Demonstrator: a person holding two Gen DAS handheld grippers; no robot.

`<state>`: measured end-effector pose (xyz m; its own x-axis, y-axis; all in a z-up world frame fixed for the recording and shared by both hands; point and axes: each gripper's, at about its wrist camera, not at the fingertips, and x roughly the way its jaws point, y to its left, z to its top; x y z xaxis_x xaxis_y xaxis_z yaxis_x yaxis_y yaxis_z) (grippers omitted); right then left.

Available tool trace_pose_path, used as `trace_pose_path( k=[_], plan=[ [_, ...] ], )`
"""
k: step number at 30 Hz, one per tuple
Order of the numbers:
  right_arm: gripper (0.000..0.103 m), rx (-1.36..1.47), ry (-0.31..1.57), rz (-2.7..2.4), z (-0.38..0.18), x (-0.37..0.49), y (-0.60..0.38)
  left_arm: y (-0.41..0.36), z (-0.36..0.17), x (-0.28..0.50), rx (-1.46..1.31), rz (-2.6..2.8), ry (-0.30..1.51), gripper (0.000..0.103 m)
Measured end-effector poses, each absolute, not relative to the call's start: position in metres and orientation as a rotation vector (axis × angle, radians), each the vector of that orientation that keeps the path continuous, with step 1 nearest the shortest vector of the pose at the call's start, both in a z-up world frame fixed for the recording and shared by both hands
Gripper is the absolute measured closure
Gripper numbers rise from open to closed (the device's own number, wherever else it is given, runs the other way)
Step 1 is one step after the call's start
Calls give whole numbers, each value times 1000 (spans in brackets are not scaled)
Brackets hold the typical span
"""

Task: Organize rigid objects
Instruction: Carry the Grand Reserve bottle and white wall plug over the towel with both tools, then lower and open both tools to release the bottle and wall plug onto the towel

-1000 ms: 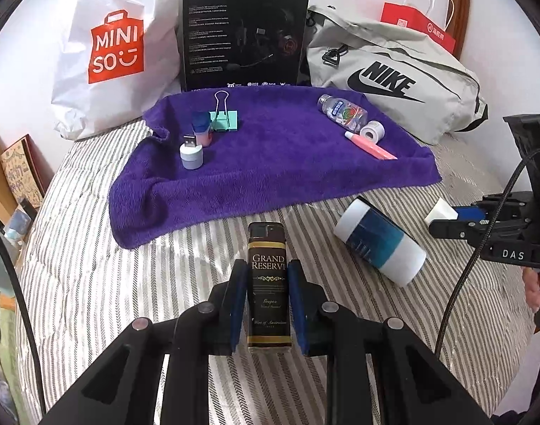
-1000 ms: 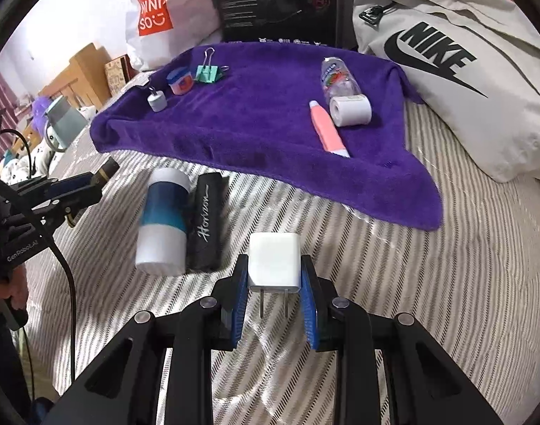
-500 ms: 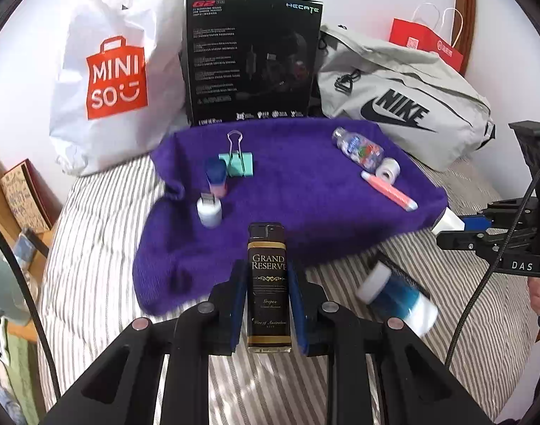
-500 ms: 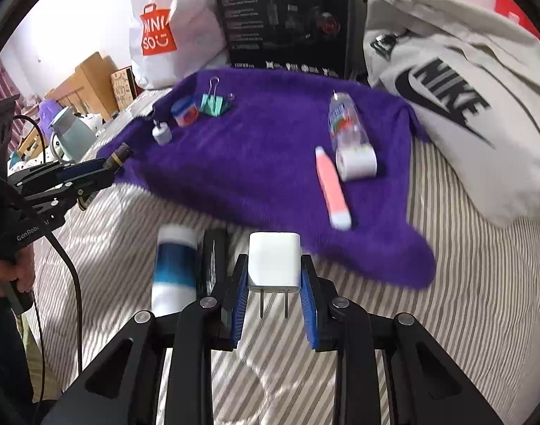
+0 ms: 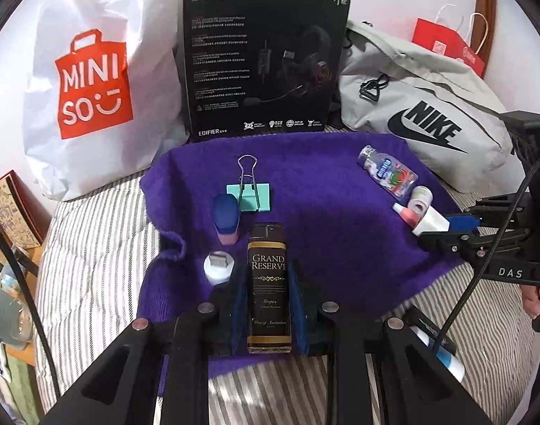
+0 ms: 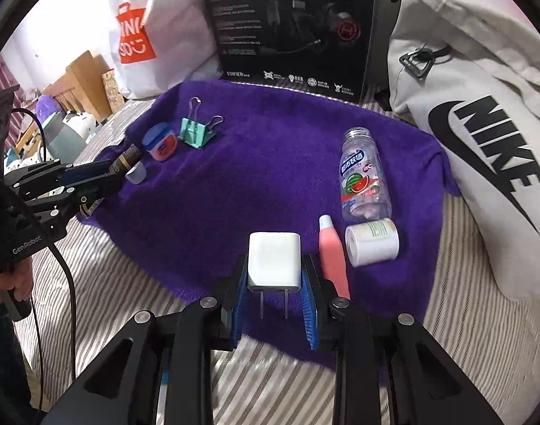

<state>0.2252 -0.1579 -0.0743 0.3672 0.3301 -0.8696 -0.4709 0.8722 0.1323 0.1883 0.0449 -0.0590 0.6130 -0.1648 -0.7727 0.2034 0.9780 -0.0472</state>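
Observation:
My left gripper [image 5: 269,292] is shut on a black Grand Reserve lighter [image 5: 269,283], held above the near part of the purple towel [image 5: 323,219]. Just ahead of it lie a small white cap-shaped piece [image 5: 218,268], a blue-lidded pink jar [image 5: 227,217] and a teal binder clip [image 5: 248,191]. My right gripper [image 6: 274,285] is shut on a white plug adapter [image 6: 274,262], prongs toward the camera, over the towel's near edge [image 6: 234,194]. To its right lie a pink tube [image 6: 333,255], a white roll [image 6: 372,241] and a clear bottle [image 6: 362,177].
A Miniso bag [image 5: 93,78], a black headset box [image 5: 263,60] and a grey Nike bag [image 5: 422,113] stand behind the towel. The striped bedding [image 5: 93,248] surrounds it. A blue-and-white cylinder [image 5: 443,357] lies at the lower right. A hand [image 6: 8,283] holds the left gripper's handle.
Both grippers have moved forward over the purple towel with their objects still held. The blue-and-white cylinder and black stick have slipped back under the grippers.

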Motion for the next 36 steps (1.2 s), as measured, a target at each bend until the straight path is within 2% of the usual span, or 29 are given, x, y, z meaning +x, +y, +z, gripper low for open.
trace_pose_path(
  k=[11, 31, 34, 36],
  plan=[
    [76, -205, 1111, 516, -96, 238, -152, 35, -79, 213, 56, -217, 933, 80],
    [76, -337, 1060, 593, -98, 235, -145, 23, -97, 222, 126, -192, 964, 80],
    [74, -336, 1067, 591, -97, 235, -145, 24, -96, 219, 110, -193, 968, 78],
    [73, -330, 1077, 588, -97, 235, -147, 24, -96, 215, 102, -202, 974, 74]
  ],
)
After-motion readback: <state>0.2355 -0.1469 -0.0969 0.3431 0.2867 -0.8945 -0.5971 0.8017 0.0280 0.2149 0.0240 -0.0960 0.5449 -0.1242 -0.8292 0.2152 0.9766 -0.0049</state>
